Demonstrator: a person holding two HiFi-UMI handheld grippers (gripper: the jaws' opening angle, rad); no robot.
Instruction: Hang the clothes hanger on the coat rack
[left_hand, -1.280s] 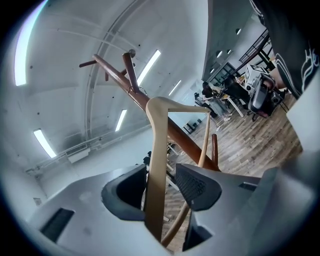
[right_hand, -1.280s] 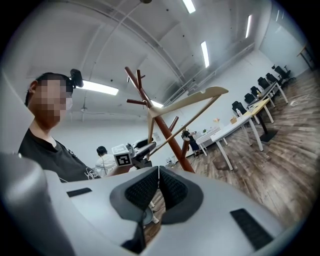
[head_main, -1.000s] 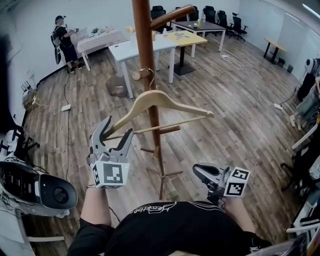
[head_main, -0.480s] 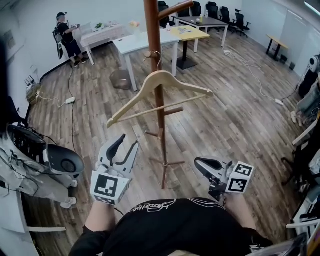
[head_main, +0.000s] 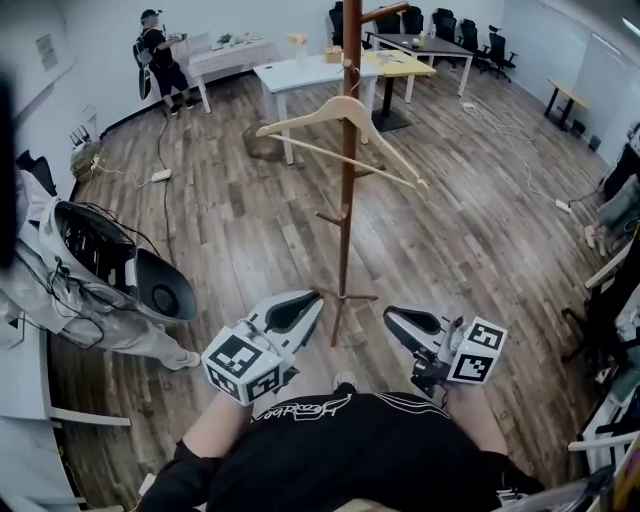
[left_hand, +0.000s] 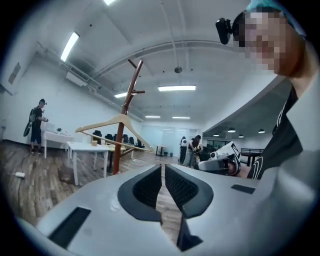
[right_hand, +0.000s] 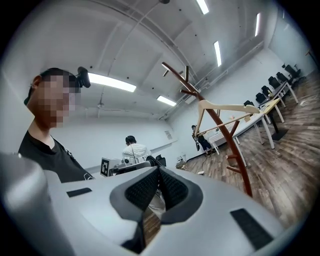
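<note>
A pale wooden clothes hanger (head_main: 300, 117) hangs by its hook on the brown coat rack (head_main: 346, 210), high on the pole, with no gripper touching it. My left gripper (head_main: 315, 300) is low, near my body and short of the rack's foot. Its jaws are closing, almost together, with nothing between them. My right gripper (head_main: 392, 317) sits beside it, shut and empty. The left gripper view has the hanger (left_hand: 116, 120) on the rack (left_hand: 131, 90) far beyond the left gripper (left_hand: 163, 167). The right gripper view has the hanger (right_hand: 225, 106) and rack (right_hand: 220, 127) to the right of the right gripper (right_hand: 159, 169).
A grey machine with cables (head_main: 110, 270) stands close at the left. White and yellow tables (head_main: 300, 72) and office chairs fill the back. A person (head_main: 158, 45) stands at the far left table. Clothes racks (head_main: 620, 210) line the right edge. Cables lie on the wood floor.
My left gripper has let go of the hanger, pulled back toward my body, rolled and closed. The hanger now hangs from the rack alone. The rack looks farther away.
</note>
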